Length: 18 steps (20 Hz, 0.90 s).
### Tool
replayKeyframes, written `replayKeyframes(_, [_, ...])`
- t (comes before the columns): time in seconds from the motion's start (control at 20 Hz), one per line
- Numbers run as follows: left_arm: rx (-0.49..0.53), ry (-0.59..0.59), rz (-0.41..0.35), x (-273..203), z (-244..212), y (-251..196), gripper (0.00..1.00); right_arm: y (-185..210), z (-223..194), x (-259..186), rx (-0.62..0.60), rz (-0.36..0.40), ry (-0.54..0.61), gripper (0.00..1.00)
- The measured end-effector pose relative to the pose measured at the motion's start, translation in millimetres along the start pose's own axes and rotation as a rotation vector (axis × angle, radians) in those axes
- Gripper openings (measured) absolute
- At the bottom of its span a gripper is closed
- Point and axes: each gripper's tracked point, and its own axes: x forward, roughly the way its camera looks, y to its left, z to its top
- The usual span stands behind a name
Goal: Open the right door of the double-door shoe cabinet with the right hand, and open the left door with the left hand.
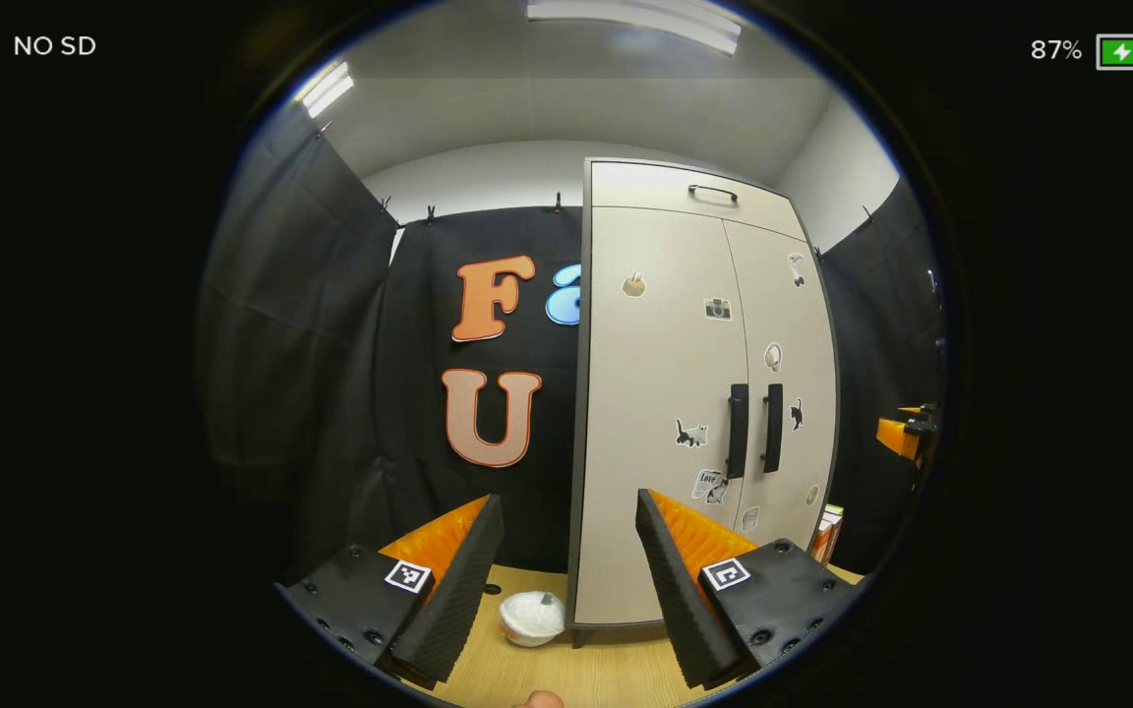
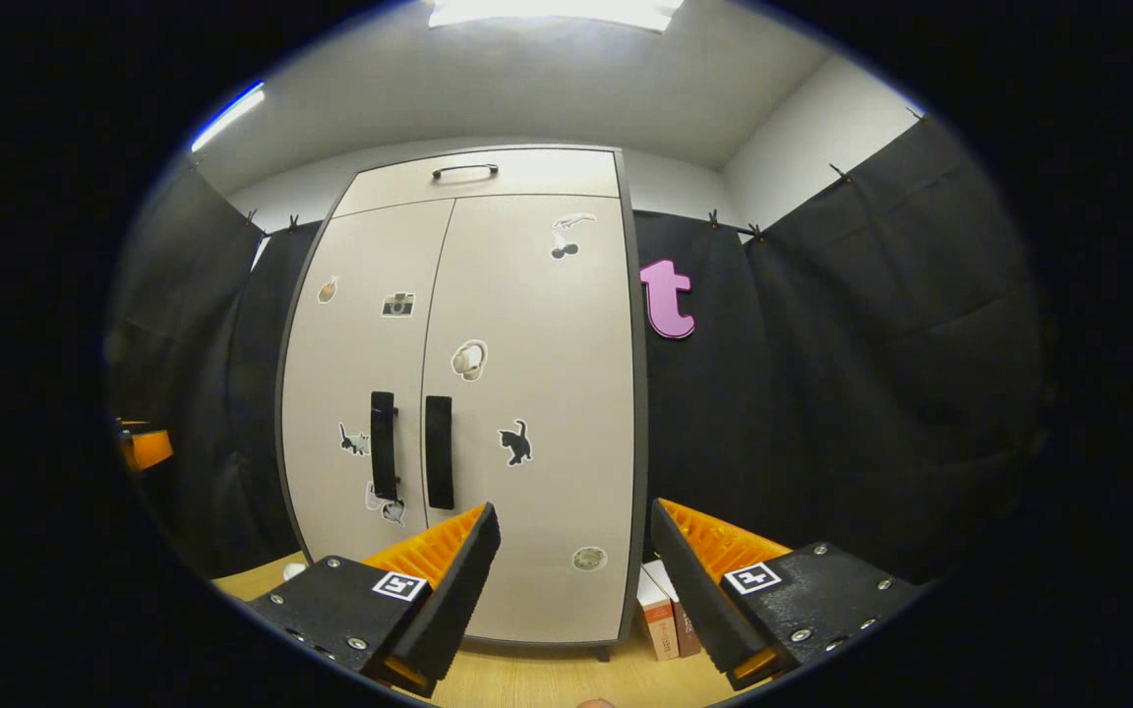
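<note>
A pale double-door shoe cabinet (image 1: 665, 393) (image 2: 488, 393) stands on a wooden table with both doors closed and stickers on them. Two black vertical handles sit side by side at the middle seam: the left door handle (image 1: 738, 431) (image 2: 384, 444) and the right door handle (image 1: 773, 427) (image 2: 439, 451). In the left gripper view my left gripper (image 1: 569, 511) is open, well short of the cabinet, aimed at its left edge. In the right gripper view my right gripper (image 2: 574, 519) is open too, facing the lower right door, apart from it. The other gripper (image 1: 906, 433) (image 2: 144, 447) peeks in at each view's edge.
A white round object (image 1: 532, 618) lies on the wooden table (image 1: 606, 669) left of the cabinet's foot. Small boxes (image 2: 665, 610) (image 1: 827, 531) lean at the cabinet's right side. Black cloth walls close the booth all round. A top drawer with a handle (image 2: 465, 171) sits above the doors.
</note>
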Motion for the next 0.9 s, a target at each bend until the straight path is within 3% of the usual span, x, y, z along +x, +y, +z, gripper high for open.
replayKeyframes(0.75, [0.024, -0.014, 0.017, -4, -6, 31, 0.82, 97, 2, 92, -0.01, 0.072, 0.032, 0.94])
replayKeyframes(0.9, [0.025, -0.004, 0.025, -5, -10, 40, 0.82, 102, 4, 116, -0.011, 0.053, 0.04, 0.94])
